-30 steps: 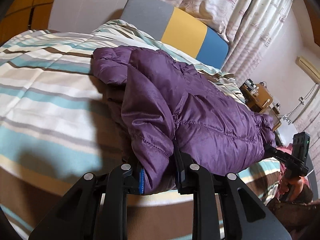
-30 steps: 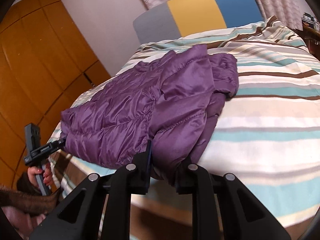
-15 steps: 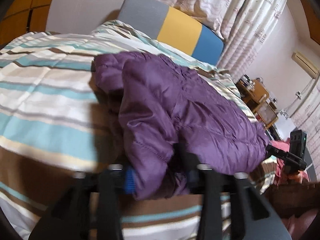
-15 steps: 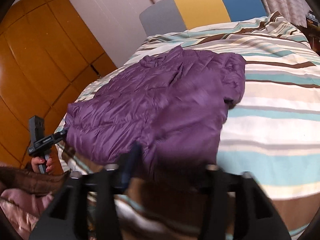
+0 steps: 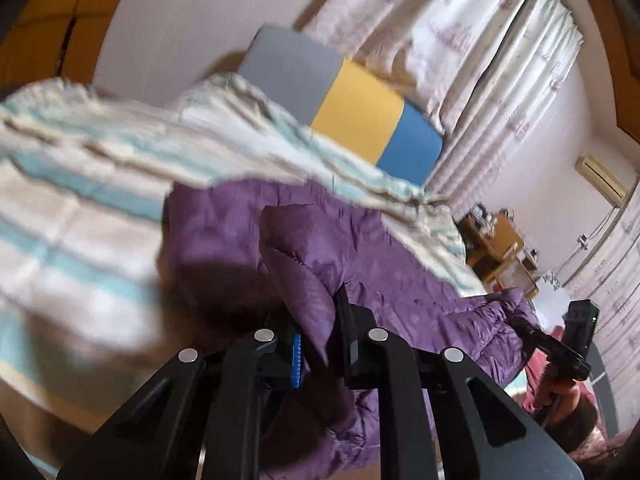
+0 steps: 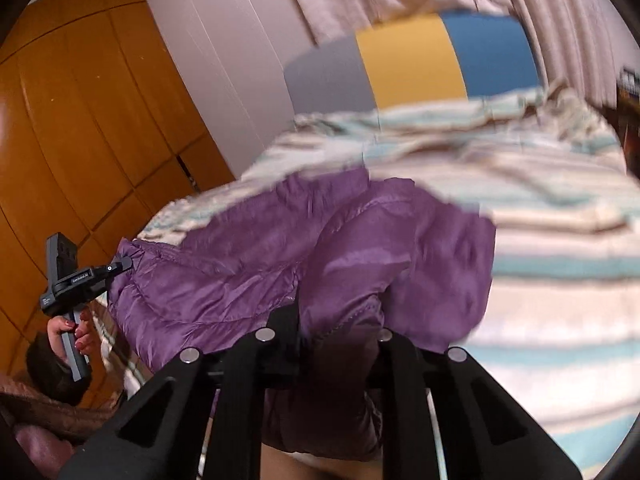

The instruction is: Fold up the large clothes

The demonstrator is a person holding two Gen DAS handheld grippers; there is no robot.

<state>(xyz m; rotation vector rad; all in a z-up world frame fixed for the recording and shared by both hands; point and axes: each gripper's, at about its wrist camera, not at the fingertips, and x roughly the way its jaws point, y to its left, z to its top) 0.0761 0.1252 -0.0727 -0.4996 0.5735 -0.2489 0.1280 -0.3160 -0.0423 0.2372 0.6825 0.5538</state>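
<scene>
One striped bed point(image 5: 80, 216); two claws point(image 5: 320, 344) point(image 6: 340, 344) just clamped one purple jacket point(image 5: 400, 280).

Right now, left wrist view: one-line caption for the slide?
Left gripper shut on purple puffer jacket hem over striped bed cover; right gripper holds far end.

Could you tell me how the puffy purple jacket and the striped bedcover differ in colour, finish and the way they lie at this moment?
The purple jacket is one solid colour; the striped bedcover has teal, brown and cream bands. The jacket looks shiny and quilted, the bedcover matte. The jacket's near edge is pinched by the left gripper and right gripper; the bedcover lies spread beneath. Both are soft fabric.
</scene>
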